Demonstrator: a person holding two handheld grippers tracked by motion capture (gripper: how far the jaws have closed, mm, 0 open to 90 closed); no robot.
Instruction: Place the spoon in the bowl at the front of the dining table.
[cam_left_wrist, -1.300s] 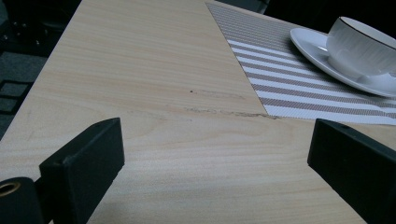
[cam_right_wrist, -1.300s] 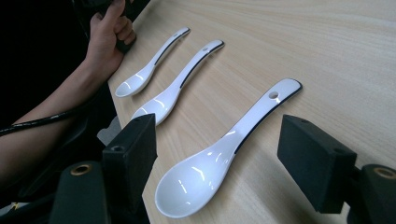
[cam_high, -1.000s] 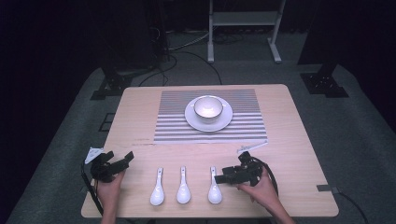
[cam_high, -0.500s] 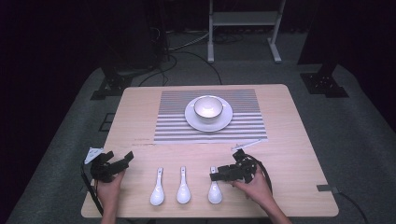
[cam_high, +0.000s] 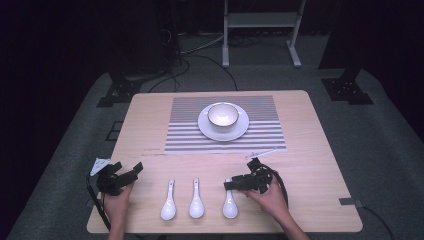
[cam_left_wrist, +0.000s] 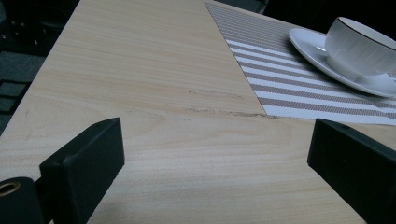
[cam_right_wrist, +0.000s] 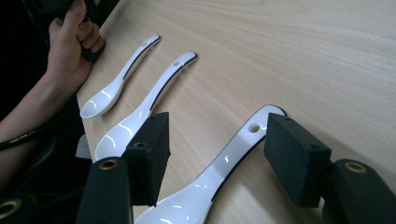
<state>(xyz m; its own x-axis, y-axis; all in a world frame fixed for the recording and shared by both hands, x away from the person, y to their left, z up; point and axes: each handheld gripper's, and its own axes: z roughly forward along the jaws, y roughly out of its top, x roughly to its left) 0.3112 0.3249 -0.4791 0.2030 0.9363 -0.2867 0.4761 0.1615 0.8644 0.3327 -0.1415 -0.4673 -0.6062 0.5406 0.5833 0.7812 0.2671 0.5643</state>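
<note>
At the bottom of the right gripper view, the right gripper (cam_right_wrist: 212, 154) straddles the right spoon (cam_right_wrist: 219, 172); its jaws have just been closing, pads not yet touching the handle. Two more spoons (cam_high: 196, 199) lie toward the left. At lower left of the high view, the left gripper (cam_high: 131, 170) rests with jaws wide apart. Farther up, a bowl (cam_high: 223, 114) sits on a plate (cam_high: 240, 131).

The left gripper (cam_high: 134, 169) sits at the lower left of the high view, held low in the left hand (cam_high: 117, 194), jaws spread wide and pointing toward the upper right. The right gripper (cam_high: 229, 185) lies at lower centre-right, gripped by the right hand (cam_high: 270, 195), pointing left. Its jaws have just been closing, but a clear gap remains between them. Both forearms enter from the bottom edge.
</note>
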